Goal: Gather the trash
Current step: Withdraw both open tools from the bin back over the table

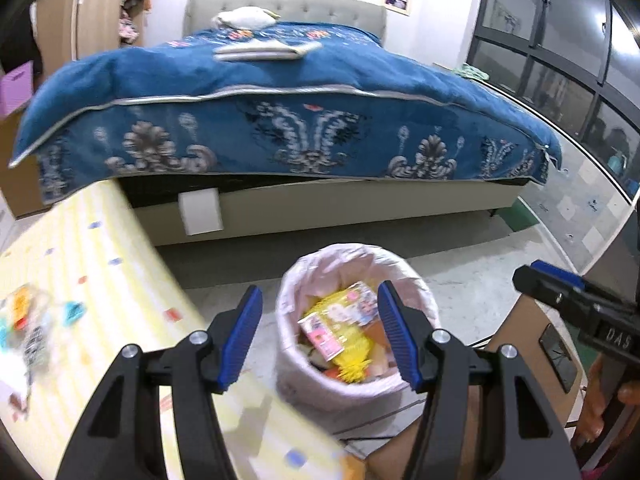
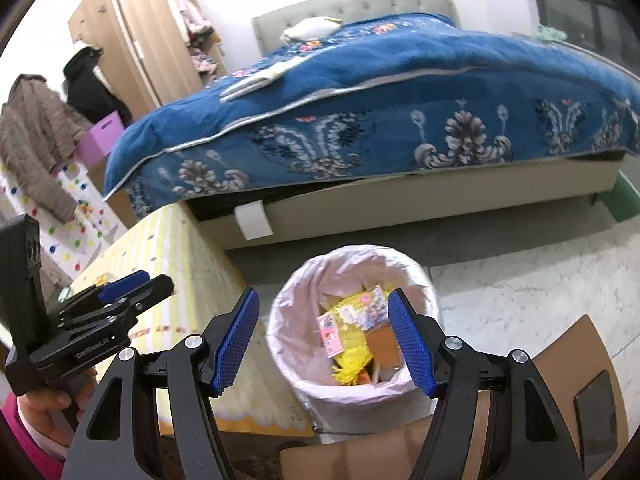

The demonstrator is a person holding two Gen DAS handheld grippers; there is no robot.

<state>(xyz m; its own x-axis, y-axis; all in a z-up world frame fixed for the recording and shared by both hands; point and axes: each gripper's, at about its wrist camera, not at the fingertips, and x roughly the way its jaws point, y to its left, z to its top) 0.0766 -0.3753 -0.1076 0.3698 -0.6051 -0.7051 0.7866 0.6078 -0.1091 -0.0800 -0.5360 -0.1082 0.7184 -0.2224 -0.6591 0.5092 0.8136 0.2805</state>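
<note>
Left wrist view: your left gripper (image 1: 320,332), jaws wide and holding nothing, hangs above the lined trash bin (image 1: 356,396); remaining wrappers (image 1: 32,320) lie on the yellow table (image 1: 100,248), leftward, nearest this hand.

Right wrist view: your right gripper (image 2: 324,340), wide, nothing held, over the bin.

Black tongs (image 2: 324,344) (blue ribbed pads (image 2: 236,344)); silver screws; pink sleeve (image 2: 30,440).

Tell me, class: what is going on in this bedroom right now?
A person holds a two-finger gripper in each hand above a lined trash bin beside the bed. Both the left gripper and the right gripper are open and hold nothing. The bin already holds a yellow wrapper and printed packets. More litter lies on the yellow mat.
</note>
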